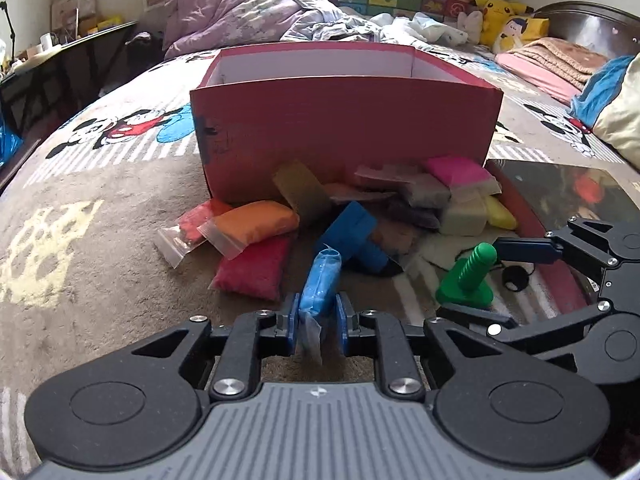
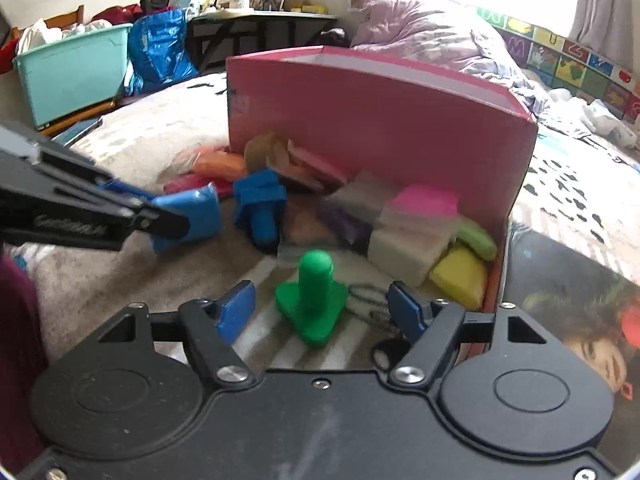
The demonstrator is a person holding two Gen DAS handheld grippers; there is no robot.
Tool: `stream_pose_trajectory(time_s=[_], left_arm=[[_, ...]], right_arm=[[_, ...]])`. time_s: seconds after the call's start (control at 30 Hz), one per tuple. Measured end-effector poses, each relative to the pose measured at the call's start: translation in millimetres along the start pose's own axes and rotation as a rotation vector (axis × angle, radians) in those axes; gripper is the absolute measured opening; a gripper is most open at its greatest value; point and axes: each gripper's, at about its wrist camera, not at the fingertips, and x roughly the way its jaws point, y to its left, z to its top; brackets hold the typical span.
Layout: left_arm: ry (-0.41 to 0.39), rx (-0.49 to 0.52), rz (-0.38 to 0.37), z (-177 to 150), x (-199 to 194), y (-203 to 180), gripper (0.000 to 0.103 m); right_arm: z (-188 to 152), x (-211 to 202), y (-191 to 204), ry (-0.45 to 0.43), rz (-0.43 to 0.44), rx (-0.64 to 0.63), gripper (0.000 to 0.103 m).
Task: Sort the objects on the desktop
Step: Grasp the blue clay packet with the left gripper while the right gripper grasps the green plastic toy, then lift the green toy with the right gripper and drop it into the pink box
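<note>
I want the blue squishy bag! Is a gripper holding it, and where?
Yes. The left gripper pinches the blue clay bag near its sealed end. The right gripper holds nothing, open around the green toy.

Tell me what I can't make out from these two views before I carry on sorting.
- Inside of the red box: hidden in both views by its near wall.
- Packets at the box's foot: smeared by blur in the right wrist view.
- Lower end of the blue packet: covered by the left gripper in the left wrist view.
- Small black item beside the green stamp: too small to identify.
</note>
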Motion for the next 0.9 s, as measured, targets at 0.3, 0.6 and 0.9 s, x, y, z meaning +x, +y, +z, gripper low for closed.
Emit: stream_pose_trajectory(time_s=[0.3,0.6,0.9], left_arm=[[0.017,-0.056,-0.001,1,6,5,0.019],[-0.057,-0.122,-0.068,2,4,-8,0.017],[-0.115,-0.129,-0.088,-12,7,-27,0.017]], right_arm=[[0,3,2,0.0,0.011,0.003,0.067],[-1,-1,-1,0.003,0.058,0.022,0.041],[5,-22,-22,-0.028,0.053,0.1,0.041]])
